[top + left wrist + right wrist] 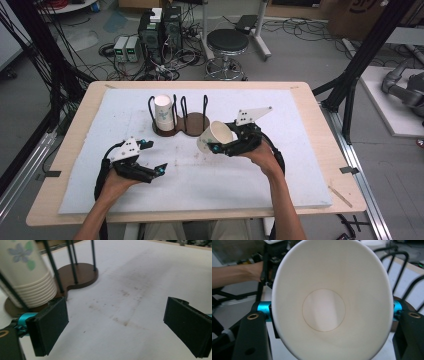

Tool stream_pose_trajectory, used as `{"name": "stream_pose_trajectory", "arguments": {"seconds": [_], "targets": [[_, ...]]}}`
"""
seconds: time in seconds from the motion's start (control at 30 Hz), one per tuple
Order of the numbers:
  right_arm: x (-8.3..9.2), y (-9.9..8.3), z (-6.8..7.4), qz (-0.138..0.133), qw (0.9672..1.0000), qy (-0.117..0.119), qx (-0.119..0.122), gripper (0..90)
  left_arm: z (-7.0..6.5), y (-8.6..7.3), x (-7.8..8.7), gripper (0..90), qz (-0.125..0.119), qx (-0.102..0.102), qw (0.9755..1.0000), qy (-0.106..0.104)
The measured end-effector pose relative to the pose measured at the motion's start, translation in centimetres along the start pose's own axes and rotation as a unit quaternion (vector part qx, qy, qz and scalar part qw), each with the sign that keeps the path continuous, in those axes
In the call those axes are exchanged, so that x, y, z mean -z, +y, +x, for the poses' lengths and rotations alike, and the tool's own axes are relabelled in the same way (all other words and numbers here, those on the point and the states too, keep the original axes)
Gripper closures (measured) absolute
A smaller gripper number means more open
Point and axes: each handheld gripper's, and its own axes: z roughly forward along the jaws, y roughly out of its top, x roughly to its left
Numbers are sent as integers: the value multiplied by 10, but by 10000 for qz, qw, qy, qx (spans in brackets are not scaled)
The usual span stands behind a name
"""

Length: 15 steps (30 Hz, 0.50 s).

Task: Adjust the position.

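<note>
The right gripper (216, 148) has its jaws clamped on the sides of a single paper cup (216, 135), which is held clear of the tabletop (300, 90) and tilted, just to the right of the cup rack (181, 122). In the right gripper view the cup (332, 302) presents its open mouth to the camera, with the inside empty and a jaw pressed against each flank.

The left gripper (154, 157) sits low over the white mat (225, 180), near the front left, well apart from the held cup. Its jaws stand wide apart with nothing between them; the left gripper view shows bare, stained mat (125, 290) in the gap.

A stack of cups (164, 114) with a flower print stands upright in the rack's left bay. In the left gripper view this stack (27, 277) lies just beyond the left jaw, not touching it.
</note>
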Motion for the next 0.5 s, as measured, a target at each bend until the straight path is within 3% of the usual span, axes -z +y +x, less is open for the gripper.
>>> {"name": "stream_pose_trajectory", "arguments": {"seconds": [0.1,0.17,0.3,0.43,0.5], "targets": [[1,1,-2,199,9995,-239,-102,314,3,-8,7,97,-136,88,9992,378],[1,2,-3,405,9981,-442,-132,314,6,-13,11,97,-200,159,9985,487],[0,6,-6,846,9919,-928,-165,313,10,-24,16,97,-252,330,9964,736],[-2,11,-9,1179,9849,-1260,-161,314,12,-25,19,97,-377,370,9950,847],[-3,13,-10,1232,9838,-1299,-129,314,13,-25,19,97,-362,400,9949,853]]}}
